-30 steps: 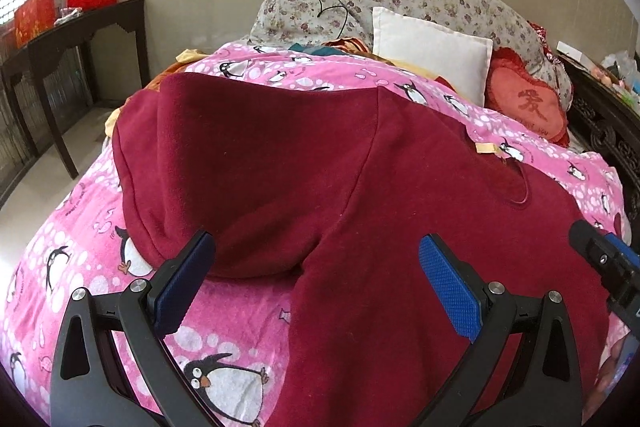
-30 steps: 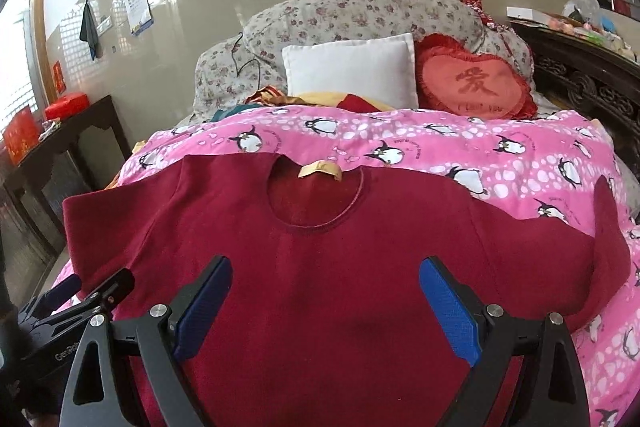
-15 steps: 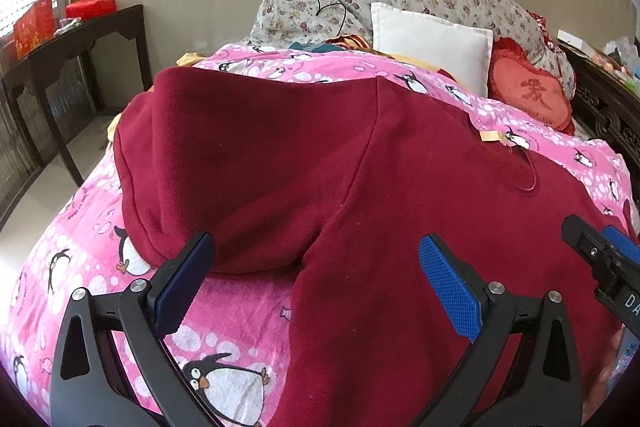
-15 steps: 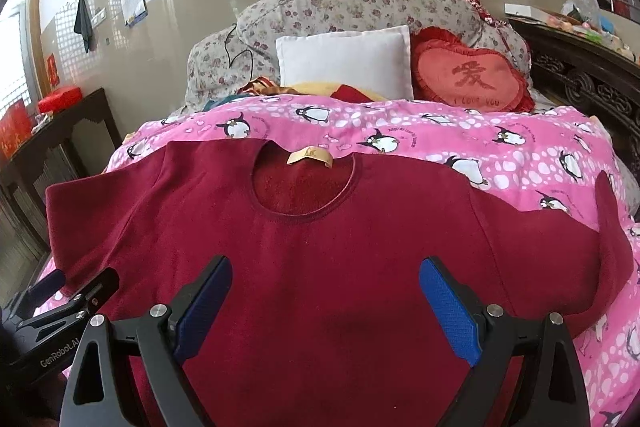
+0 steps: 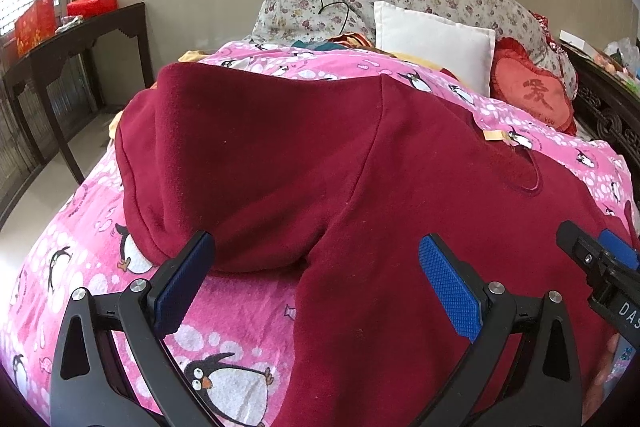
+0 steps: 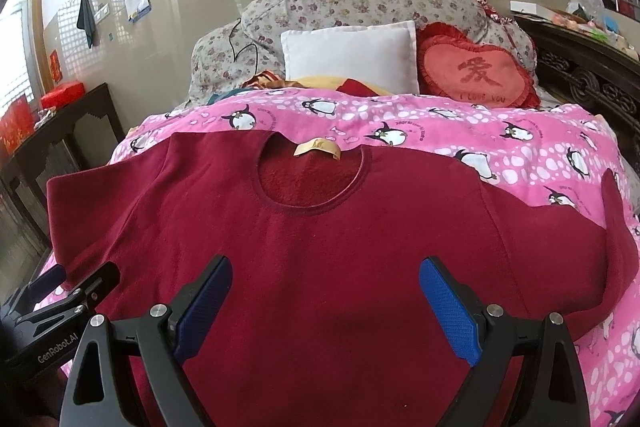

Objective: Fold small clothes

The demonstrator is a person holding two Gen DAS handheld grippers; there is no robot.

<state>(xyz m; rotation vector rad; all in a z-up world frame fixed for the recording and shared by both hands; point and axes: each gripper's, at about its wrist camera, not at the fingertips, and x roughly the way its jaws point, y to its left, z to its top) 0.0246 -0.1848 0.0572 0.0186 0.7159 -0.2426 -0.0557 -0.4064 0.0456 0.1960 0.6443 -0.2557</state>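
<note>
Right wrist view gives me the clearest read: a dark red sweater [image 6: 360,247] lies spread front-up on the pink penguin-print blanket [image 6: 480,131] that covers the bed, its round neckline toward the pillows and a tan label [image 6: 317,149] showing inside the collar. One sleeve runs out to the left edge of the bed, the other trails off to the right and curls at its end. My right gripper [image 6: 326,303] hovers over the lower chest of the sweater with its jaws spread wide, blue pads facing each other and nothing between them. At the lower left of that view I can see the left gripper's fingers near the left sleeve.

From the left wrist camera, my left gripper [image 5: 316,279] sits low above the spot where the left sleeve meets the body, jaws likewise wide apart and empty; the sleeve [image 5: 224,167] bulges up just ahead of the left pad. The right gripper's tip [image 5: 592,259] pokes in at the right edge.

Behind the sweater I see a white cushion [image 6: 352,59], a red heart-shaped cushion [image 6: 476,75] beside it, and floral pillows [image 6: 352,3] against the wall. A dark wooden side table [image 5: 72,47] stands left of the bed.
</note>
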